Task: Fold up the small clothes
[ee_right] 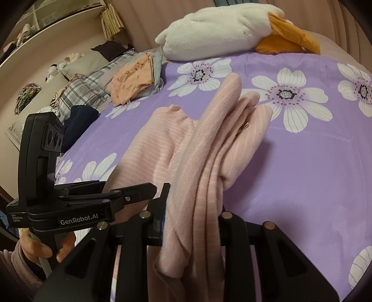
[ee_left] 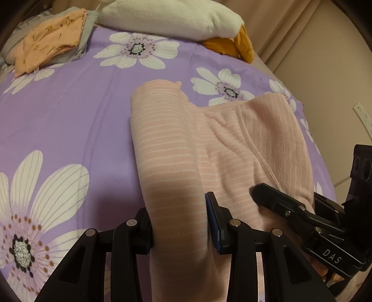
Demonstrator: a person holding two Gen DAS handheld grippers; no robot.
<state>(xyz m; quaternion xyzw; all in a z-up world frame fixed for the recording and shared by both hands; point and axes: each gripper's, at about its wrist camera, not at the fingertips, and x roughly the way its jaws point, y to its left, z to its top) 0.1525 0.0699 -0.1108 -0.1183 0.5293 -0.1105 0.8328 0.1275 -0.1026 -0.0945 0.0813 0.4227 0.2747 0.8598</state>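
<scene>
A bed in a purple flowered sheet (ee_left: 69,111) is filling both views. At its far edge a white plush toy (ee_left: 167,18) is lying, and on the far left a folded orange garment (ee_left: 51,39) is sitting on a grey one. The pink striped garment (ee_left: 223,148) is lying near the middle of the bed, its near edges lifted. The left claw (ee_left: 179,223) is clamping one folded edge; the right claw (ee_right: 193,220) is clamping a bunched edge just beside it.
</scene>
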